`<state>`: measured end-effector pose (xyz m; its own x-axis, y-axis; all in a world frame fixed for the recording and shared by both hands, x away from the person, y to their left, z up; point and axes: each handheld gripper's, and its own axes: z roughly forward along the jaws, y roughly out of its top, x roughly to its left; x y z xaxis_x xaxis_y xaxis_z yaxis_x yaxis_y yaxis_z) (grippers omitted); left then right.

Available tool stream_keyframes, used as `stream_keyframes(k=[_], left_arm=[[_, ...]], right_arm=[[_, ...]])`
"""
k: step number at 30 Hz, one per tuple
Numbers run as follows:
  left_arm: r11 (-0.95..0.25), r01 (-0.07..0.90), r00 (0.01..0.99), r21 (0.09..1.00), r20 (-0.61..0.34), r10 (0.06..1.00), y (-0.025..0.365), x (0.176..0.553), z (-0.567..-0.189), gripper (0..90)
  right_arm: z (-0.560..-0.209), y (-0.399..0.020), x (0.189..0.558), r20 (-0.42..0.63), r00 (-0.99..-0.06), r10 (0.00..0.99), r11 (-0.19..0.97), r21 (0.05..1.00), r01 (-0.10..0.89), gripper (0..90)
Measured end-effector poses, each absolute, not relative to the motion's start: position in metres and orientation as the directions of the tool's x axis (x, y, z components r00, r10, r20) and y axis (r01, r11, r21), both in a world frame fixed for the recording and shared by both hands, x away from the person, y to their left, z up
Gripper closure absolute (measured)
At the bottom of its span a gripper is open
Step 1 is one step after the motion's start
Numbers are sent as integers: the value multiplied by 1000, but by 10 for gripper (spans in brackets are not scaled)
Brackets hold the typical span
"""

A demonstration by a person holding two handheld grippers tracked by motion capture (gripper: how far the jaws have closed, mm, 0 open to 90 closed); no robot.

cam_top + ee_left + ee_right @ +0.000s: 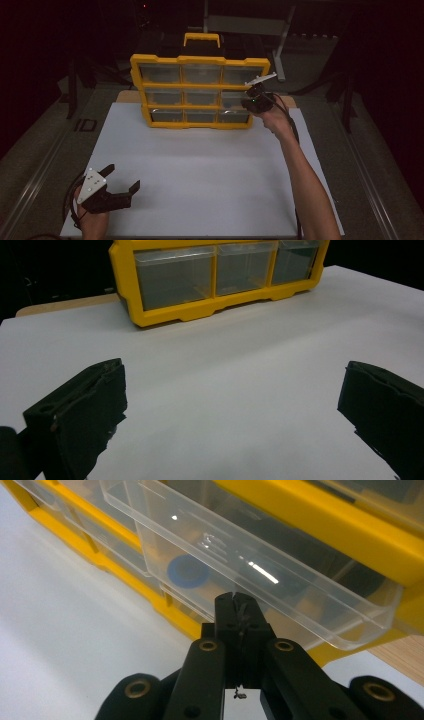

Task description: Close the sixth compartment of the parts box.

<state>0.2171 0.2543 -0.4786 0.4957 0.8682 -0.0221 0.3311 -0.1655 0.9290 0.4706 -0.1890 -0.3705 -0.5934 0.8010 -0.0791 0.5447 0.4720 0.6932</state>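
A yellow organizer [200, 59] with clear drawers stands upright at the far edge of the white board [200, 170]. My right gripper [248, 103] is at its middle-row right drawer. In the right gripper view the jaws are pressed together, and my right gripper [235, 601] pinches the front lip of that clear drawer [280, 592], which is pulled partly out. A blue round piece [187, 572] lies inside it. My left gripper [122, 177] hovers low at the board's near left, open, with nothing between its jaws. In its own view my left gripper [235, 405] faces the organizer's bottom row [200, 310].
A yellow carry handle [201, 36] tops the organizer. A wooden table edge [290, 101] shows behind the board at the right. Dark floor and metal stand legs [281, 45] lie beyond. The person's right forearm [305, 185] crosses the board's right side.
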Motion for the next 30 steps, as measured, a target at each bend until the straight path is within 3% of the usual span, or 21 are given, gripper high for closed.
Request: stream_keyframes(k=[30], left_arm=[[-164, 332, 495, 929, -24, 869, 254, 217, -479, 0]], right_arm=[[-374, -188, 476, -103, -551, 828, 455, 698, 554, 900]])
